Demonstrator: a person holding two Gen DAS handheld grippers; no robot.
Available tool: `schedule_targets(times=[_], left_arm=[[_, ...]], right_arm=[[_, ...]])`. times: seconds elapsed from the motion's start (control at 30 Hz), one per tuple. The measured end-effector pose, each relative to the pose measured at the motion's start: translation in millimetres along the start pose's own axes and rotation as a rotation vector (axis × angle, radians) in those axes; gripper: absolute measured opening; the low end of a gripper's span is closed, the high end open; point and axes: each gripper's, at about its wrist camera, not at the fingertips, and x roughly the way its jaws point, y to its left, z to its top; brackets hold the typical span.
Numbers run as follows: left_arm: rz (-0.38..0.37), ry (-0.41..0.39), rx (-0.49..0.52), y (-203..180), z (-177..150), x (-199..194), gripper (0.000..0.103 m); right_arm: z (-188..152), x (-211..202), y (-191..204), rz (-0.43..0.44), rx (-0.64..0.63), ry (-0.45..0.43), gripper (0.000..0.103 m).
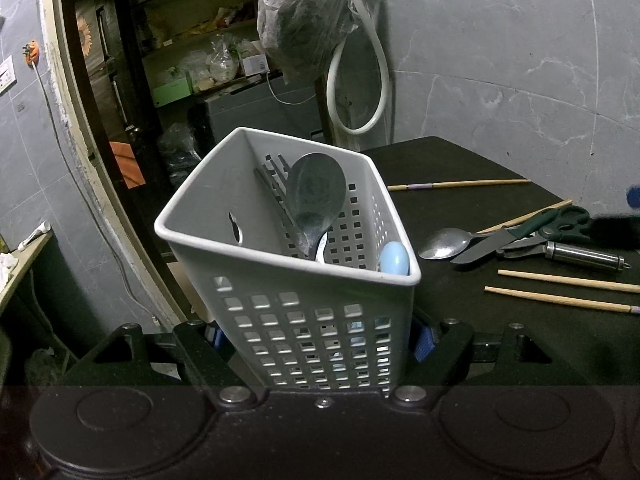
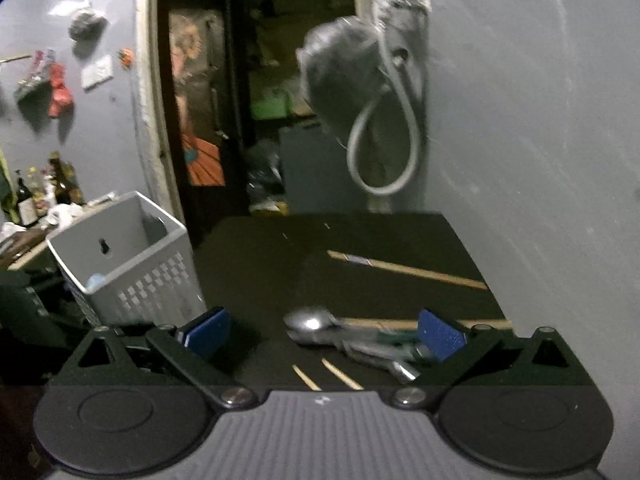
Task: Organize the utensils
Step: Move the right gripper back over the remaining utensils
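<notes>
Left gripper (image 1: pixel 320 340) pinching white basket (image 1: pixel 224 236), big spoon (image 1: pixel 316 196) inside, right gripper (image 2: pixel 324 334) spread wide, empty, spoon (image 2: pixel 310 320) at twelve o'clock, scissors (image 1: pixel 560 222) beside

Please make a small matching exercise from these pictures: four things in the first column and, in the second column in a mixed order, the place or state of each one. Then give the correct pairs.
Things:
1. large metal spoon
2. scissors
3. white basket
4. right gripper

Places or states:
A. lying on the dark table, beside a knife
B. open, nothing between its pads
C. standing up inside the basket
D. clamped between the left gripper pads

Pairs: 1-C, 2-A, 3-D, 4-B
</notes>
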Motion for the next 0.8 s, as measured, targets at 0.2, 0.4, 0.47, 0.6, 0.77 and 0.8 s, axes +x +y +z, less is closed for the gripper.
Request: schedule_targets(times=[0.2,0.4,0.47,0.6,0.77,0.8], left_arm=[[0.000,0.000,0.000,-0.1,0.0,0.0,0.082],[-0.004,0.000,0.002,0.7,0.4,0.6,0.082],[-0.006,0.001,0.003,1.7,0.0,0.7,0.082],[-0.005,0.001,0.002,1.8,0.3,0.7,0.082],[-0.005,0.002,0.002,1.9,0.3,0.6,0.082],[-0.005,0.002,0.002,1.8,0.4,0.7,0.082]], right_arm=[[-17.5,-0.6,-8.1,-0.034,0.056,0.080,0.103],[-24.7,9.9,-17.2,-0.078,0.107,0.150,0.103],[-25.7,13.0,-21.0,-0.091,0.126,0.165,0.103],[-29.0,19.1,-28.7,-0.120,0.144,0.178,0.103],[-27.0,30.9,-35.6,-0.229,0.091,0.201,0.103],[-26.5,32.7,-37.2,-0.248,0.081,0.205,0.103]])
